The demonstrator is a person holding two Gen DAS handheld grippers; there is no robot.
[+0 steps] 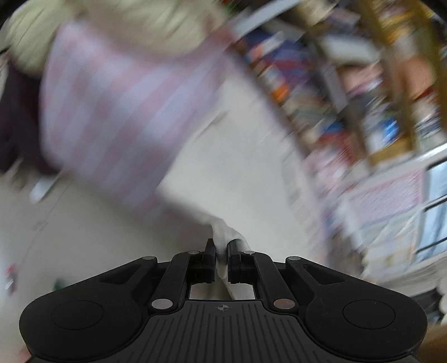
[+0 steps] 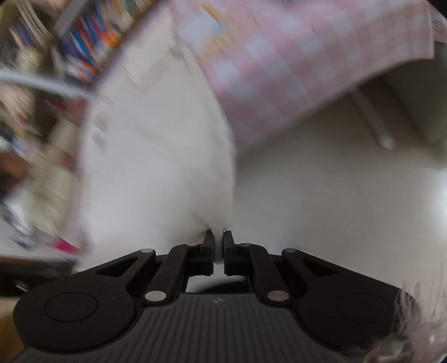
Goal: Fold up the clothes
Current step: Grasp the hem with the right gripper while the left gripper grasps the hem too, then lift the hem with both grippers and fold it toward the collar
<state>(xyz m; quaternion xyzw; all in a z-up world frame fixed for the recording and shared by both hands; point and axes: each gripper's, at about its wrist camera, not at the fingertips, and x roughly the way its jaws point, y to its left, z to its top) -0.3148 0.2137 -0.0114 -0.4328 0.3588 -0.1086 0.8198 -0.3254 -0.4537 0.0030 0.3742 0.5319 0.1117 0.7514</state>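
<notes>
A garment with a pink-and-white check part (image 1: 111, 106) and a plain white part hangs stretched in the air between my two grippers. My left gripper (image 1: 222, 251) is shut on a white edge of it, the cloth bunched between the pads. In the right wrist view the check part (image 2: 279, 64) spreads across the top right and the white part (image 2: 167, 156) runs down to my right gripper (image 2: 218, 245), which is shut on a white fold. Both views are blurred by motion.
Shelves packed with colourful books (image 1: 321, 92) fill the right of the left wrist view and the upper left of the right wrist view (image 2: 92, 47). A pale floor (image 2: 335, 195) lies below. A cream cloth heap (image 1: 125, 25) and a dark cloth (image 1: 16, 125) sit at the far left.
</notes>
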